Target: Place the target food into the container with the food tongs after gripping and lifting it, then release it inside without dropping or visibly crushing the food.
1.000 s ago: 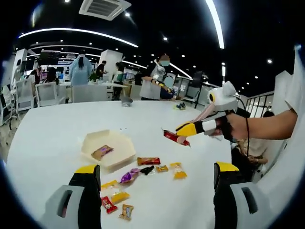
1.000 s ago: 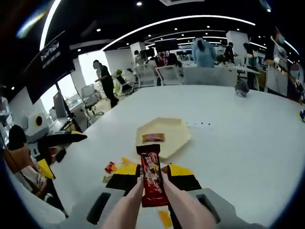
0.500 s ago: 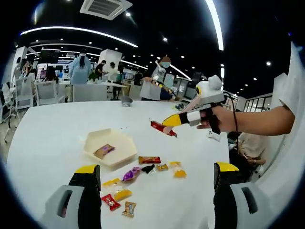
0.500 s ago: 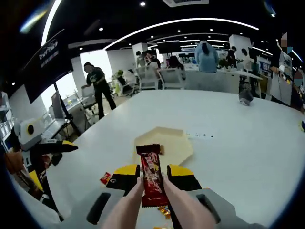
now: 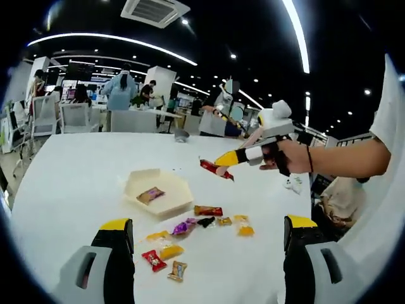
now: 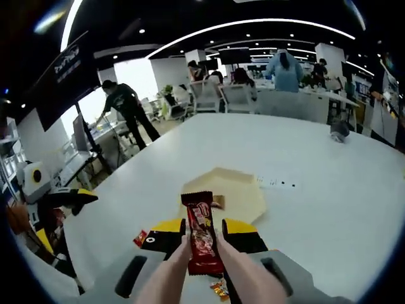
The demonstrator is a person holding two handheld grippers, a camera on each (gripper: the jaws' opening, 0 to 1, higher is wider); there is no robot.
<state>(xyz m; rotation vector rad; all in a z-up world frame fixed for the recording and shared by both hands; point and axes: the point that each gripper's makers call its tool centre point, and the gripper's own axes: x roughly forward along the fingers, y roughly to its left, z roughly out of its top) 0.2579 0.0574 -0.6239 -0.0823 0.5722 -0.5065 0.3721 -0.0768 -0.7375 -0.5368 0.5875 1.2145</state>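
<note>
the right hand-held gripper (image 6: 201,235) holds a pair of pink food tongs (image 6: 202,269), and the tongs pinch a long red candy bar (image 6: 200,231) between their tips. in the left gripper view you can see it from the side: the right hand-held gripper (image 5: 235,156) is up in the air above the tabletop (image 5: 76,164), and the red candy bar (image 5: 212,168) hangs out from the tongs with nothing under it but air.

the pale six-sided container (image 6: 235,190) sits on the tabletop just ahead of the bar, with one small wrapped sweet (image 5: 150,194) already inside. a little pile of other sweets (image 5: 190,229) lies near it on the tabletop.

the left hand-held gripper (image 5: 209,253) is wide open and holds nothing (it just waits low by the pile).

i think the step now is carrying the bar over to the container. to do it well, the squeeze should stay soft but steady, so the bar does not slip or get squashed. the bar should go right over the middle of the container and come down low before the tongs let go. letting go from high up could make it bounce out over the low wall.
</note>
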